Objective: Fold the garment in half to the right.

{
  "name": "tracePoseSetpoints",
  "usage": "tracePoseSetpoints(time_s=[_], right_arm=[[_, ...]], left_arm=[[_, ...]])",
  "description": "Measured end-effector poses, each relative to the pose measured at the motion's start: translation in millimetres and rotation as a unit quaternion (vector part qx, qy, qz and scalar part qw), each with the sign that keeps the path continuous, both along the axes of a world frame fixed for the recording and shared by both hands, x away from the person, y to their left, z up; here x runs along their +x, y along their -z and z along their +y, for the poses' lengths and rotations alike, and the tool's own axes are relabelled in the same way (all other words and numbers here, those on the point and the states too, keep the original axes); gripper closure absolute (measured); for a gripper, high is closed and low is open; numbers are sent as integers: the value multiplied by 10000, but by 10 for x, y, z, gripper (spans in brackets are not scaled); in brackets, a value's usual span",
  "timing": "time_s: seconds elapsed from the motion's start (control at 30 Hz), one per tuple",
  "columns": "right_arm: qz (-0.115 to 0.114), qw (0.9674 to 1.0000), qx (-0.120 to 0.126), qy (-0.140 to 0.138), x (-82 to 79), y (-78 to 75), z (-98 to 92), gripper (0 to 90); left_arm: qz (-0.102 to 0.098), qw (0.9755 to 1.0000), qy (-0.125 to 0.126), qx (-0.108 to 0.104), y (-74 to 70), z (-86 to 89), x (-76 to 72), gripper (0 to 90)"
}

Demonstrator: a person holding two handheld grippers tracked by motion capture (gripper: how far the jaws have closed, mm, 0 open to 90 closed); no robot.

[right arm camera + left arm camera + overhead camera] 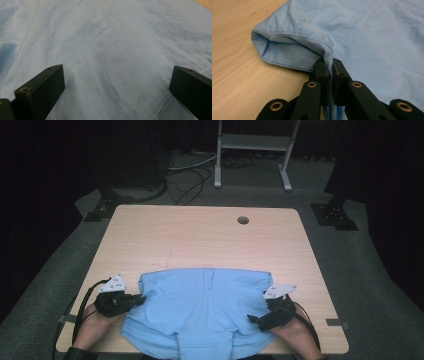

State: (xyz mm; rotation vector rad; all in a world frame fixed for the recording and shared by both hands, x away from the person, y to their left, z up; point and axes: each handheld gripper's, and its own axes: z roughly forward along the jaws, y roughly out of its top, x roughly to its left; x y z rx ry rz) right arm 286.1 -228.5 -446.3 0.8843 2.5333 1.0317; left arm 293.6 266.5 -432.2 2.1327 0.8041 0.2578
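A light blue shirt (200, 312) lies spread flat on the near half of the wooden table (200, 237), its lower edge hanging over the front. My left gripper (141, 299) is at the shirt's left edge, shut on a pinch of fabric beside the sleeve opening (287, 52); in the left gripper view the cloth (372, 37) is squeezed between the two black jaws. My right gripper (251, 319) rests on the shirt's right side, pointing inward. Its jaws stand wide apart over flat blue fabric (117, 57) with a stitched seam, gripping nothing.
A round cable hole (243, 220) sits near the table's far edge. Beyond the table are a white metal stand (252, 150) and loose cables (187, 175) on grey floor. Black stand feet (334, 215) flank the far corners. Bare wood lies beyond the shirt.
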Motion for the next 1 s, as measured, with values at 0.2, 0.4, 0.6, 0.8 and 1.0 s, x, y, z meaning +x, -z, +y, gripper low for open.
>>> tracePoseSetpoints(time_s=[0.2,0.4,0.6,0.8,1.0], right_arm=[[1,10000,0,1,1,0,1,0],[5,10000,-6,11,3,-1,3,0],[13,10000,-17,-8,15,-3,6,0],[11,10000,-19,-44,35,-3,14,0],[13,10000,-28,-65,57,-4,34,0]], left_arm=[[-230,9994,111,-237,-131,-40,-26,856],[-349,9981,251,-440,-257,-129,-2,856],[-492,9951,472,-714,-430,-254,12,857],[-631,9926,694,-771,-554,-454,66,858],[-753,9893,977,-783,-673,-676,120,858]])
